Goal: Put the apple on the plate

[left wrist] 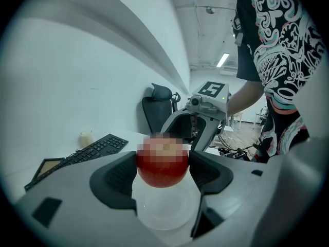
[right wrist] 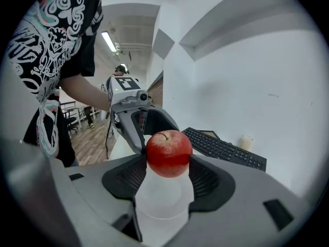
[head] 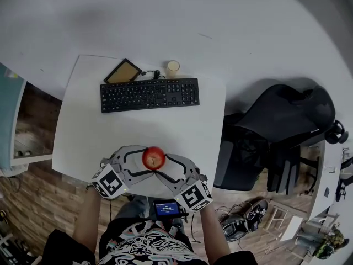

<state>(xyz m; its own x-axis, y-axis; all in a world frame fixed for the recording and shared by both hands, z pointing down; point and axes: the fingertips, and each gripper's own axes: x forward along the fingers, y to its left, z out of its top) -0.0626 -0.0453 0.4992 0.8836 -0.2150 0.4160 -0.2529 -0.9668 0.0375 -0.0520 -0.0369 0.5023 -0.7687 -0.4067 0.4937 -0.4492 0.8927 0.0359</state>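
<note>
**Head view.** Ref. landmark: keyboard [head: 149,95]. The apple [head: 154,157] is on the person's side of the keyboard, well apart from it, over the near edge of the surface [head: 83,126]. The left tool [head: 141,162] and the right tool [head: 167,167] meet at it from either side. The plate can't be told from the white surface here.

**Left gripper view.** Jaws narrow, pressed against both flanks of the apple: tool holds it. The plate [left wrist: 164,212], pale and round, lies directly below the apple, also on the person's side of the keyboard.

**Right gripper view.** Same cond.: jaws closed onto the apple, plate beneath.

**Status (est.).** Transport approx. complete; apple aligned w/ plate. Whether it already rests on the plate: cannot tell. Remaining: seat apple, release both tools, withdraw.
</note>
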